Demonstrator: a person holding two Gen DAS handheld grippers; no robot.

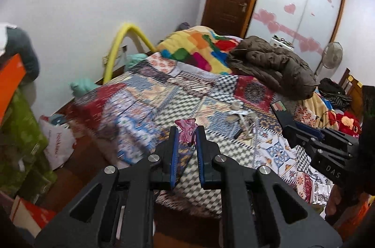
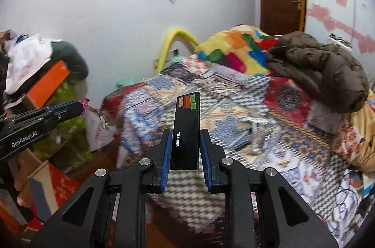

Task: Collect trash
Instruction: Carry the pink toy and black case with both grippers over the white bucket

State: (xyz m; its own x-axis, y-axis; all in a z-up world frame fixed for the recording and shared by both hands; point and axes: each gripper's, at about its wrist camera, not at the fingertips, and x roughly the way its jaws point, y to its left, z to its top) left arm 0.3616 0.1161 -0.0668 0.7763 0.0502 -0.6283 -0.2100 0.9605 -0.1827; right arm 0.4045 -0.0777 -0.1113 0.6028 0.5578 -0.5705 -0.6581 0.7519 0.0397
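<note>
My left gripper (image 1: 185, 133) is shut on a crumpled pink plastic wrapper (image 1: 186, 131) and holds it above the near edge of the bed. It also shows at the left of the right wrist view (image 2: 80, 106). My right gripper (image 2: 185, 138) is shut on a flat black box (image 2: 186, 131) marked TRAINER, held upright over the bed; it also shows at the right of the left wrist view (image 1: 284, 112). Several small scraps of litter (image 1: 241, 119) lie on the patterned bedspread (image 1: 145, 95) beyond both grippers.
A brown puffer jacket (image 1: 274, 65) and a colourful blanket (image 1: 199, 49) lie at the bed's far end. A white plastic bag (image 1: 57, 142) sits on the floor left of the bed, next to green and orange boxes (image 1: 16, 107). A fan (image 1: 331, 56) stands at right.
</note>
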